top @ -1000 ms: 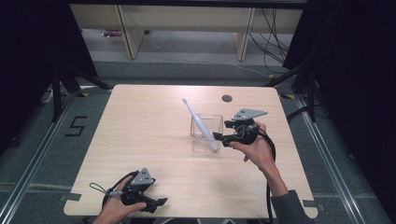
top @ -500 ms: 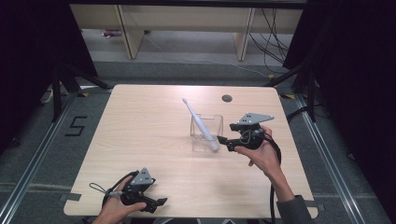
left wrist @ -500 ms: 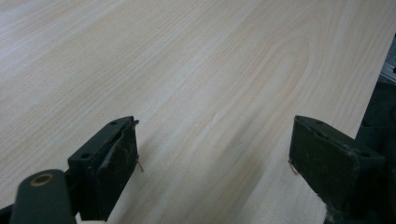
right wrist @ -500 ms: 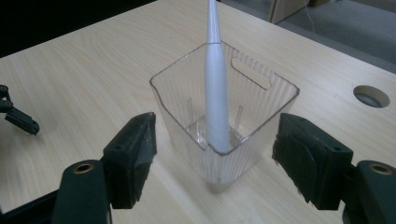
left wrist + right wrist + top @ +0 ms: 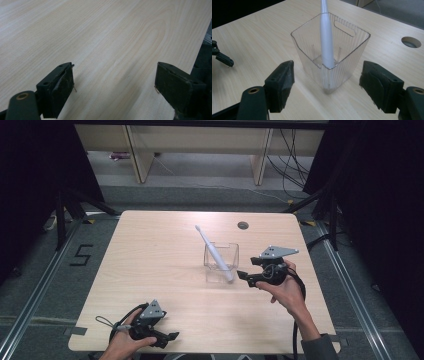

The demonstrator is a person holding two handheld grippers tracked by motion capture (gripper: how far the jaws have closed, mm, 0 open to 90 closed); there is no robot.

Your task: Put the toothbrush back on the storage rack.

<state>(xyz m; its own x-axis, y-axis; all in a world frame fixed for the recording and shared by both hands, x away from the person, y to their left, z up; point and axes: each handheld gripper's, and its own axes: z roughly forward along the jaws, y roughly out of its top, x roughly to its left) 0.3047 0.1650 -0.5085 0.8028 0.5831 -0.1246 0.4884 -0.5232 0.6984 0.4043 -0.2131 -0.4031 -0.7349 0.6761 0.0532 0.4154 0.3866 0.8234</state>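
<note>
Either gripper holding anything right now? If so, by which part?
Nothing is held. The right gripper has just been opening; its jaws stand apart, short of the clear container with the white toothbrush in it. The left gripper is open over bare table.

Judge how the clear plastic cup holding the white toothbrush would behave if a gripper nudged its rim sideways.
The clear cup looks thin-walled and light, so it would probably slide or tip on the smooth table. The toothbrush leans against one rim, likely biasing it that way. Its ribbed walls may flex under the open right gripper.
</note>
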